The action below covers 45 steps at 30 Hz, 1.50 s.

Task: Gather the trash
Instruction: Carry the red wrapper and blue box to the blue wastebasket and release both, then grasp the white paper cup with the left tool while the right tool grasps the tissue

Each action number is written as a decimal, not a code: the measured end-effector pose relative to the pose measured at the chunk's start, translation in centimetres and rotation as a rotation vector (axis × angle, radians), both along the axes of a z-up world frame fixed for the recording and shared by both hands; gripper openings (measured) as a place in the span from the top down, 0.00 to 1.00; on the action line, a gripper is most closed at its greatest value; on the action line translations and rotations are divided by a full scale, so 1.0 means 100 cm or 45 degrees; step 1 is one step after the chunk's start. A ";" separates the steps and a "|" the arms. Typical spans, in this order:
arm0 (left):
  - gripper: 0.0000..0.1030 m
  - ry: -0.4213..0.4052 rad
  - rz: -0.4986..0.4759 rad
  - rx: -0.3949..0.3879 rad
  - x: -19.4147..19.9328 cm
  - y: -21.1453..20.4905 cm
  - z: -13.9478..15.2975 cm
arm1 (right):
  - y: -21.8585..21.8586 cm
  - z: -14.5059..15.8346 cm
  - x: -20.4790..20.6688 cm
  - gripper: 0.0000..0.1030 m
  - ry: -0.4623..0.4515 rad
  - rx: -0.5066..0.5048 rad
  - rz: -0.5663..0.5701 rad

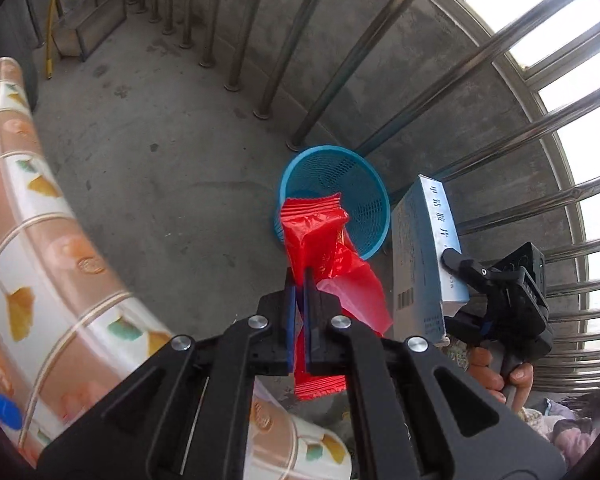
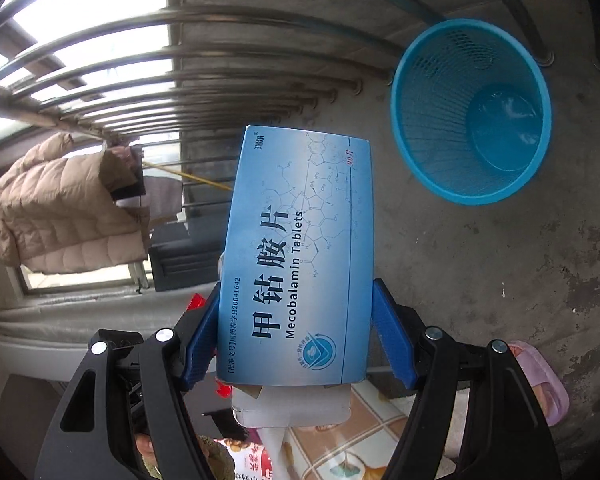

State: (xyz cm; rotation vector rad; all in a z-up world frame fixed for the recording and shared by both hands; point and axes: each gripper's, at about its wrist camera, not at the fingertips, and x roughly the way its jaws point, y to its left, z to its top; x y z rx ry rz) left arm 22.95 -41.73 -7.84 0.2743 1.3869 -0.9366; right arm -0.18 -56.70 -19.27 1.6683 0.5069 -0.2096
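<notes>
My left gripper (image 1: 299, 280) is shut on a red snack wrapper (image 1: 316, 240), held in the air just in front of the blue mesh waste basket (image 1: 364, 196) on the concrete floor. My right gripper (image 2: 296, 296) is shut on a blue medicine box (image 2: 296, 256), printed "Mecobalamin Tablets", its bottom flap hanging open. In the left wrist view the box (image 1: 424, 256) and the right gripper (image 1: 456, 268) are held to the right of the basket. In the right wrist view the basket (image 2: 420, 152) stands up and to the right of the box, and looks empty.
A table edge with a leaf-patterned cloth (image 1: 40, 240) curves along the left. Steel railing bars (image 1: 340, 60) and a concrete wall stand behind the basket. A beige padded jacket (image 2: 60, 208) hangs by the window. A pink slipper (image 2: 540, 376) lies on the floor.
</notes>
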 end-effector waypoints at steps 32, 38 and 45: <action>0.21 -0.508 -0.274 -0.496 -0.062 0.095 0.162 | 0.035 0.115 0.044 0.14 0.197 -0.798 0.206; 0.20 -0.695 -0.058 -0.477 -0.085 0.243 0.205 | 0.142 0.160 0.073 0.14 0.039 -0.961 0.665; 0.20 -0.837 0.351 -0.417 -0.132 0.412 0.179 | 0.247 0.170 0.085 0.16 -0.160 -0.901 1.036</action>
